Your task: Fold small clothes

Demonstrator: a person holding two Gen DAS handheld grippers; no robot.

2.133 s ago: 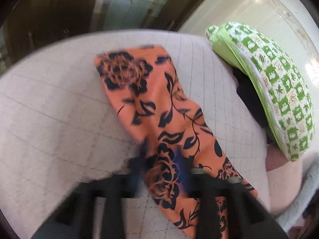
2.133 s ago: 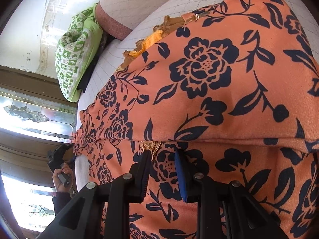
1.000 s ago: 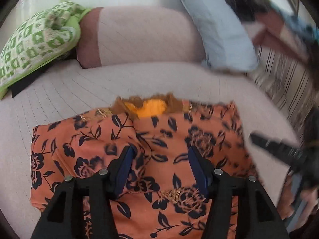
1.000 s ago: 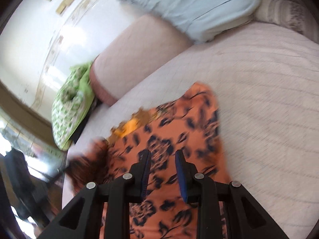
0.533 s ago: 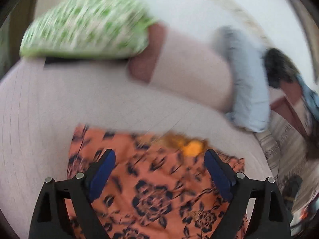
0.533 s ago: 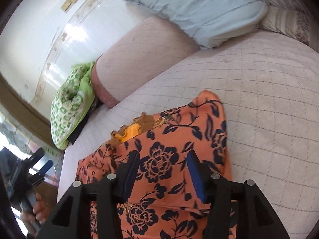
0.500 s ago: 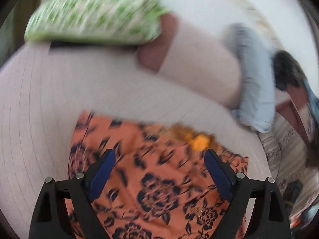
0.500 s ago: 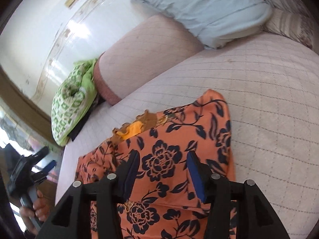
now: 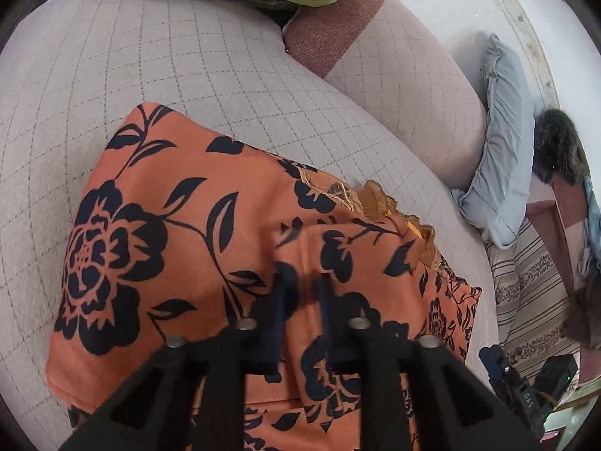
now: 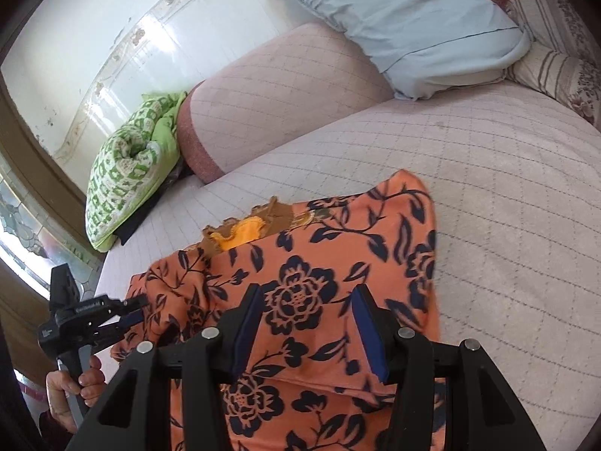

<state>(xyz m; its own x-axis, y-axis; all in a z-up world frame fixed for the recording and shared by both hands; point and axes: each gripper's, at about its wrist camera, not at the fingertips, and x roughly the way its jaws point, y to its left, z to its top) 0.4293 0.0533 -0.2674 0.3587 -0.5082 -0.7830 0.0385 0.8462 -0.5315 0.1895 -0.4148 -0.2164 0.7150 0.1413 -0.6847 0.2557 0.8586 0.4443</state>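
Note:
An orange garment with dark flower print (image 9: 169, 244) lies partly folded on the quilted grey mattress (image 9: 188, 56), its frilly orange neckline at the far side. My left gripper (image 9: 306, 300) is shut on a raised fold of this cloth near its middle. In the right wrist view the same garment (image 10: 338, 255) spreads under my right gripper (image 10: 308, 323), which hovers open just above it, the pads touching nothing. That view also shows the left gripper (image 10: 137, 310) pinching the cloth's left edge, held by a person's hand (image 10: 75, 387).
A green patterned pillow (image 10: 124, 188) lies at the far left against a pinkish bolster (image 10: 281, 86). A light blue pillow (image 10: 394, 18) and a striped floral blanket (image 9: 533, 282) sit to the right. Bare mattress (image 10: 507, 188) stretches right of the garment.
My left gripper dropped towards the garment, rolled, and went from wide open to shut on a fold. The right gripper's jaws widened a second ago and have since held in place.

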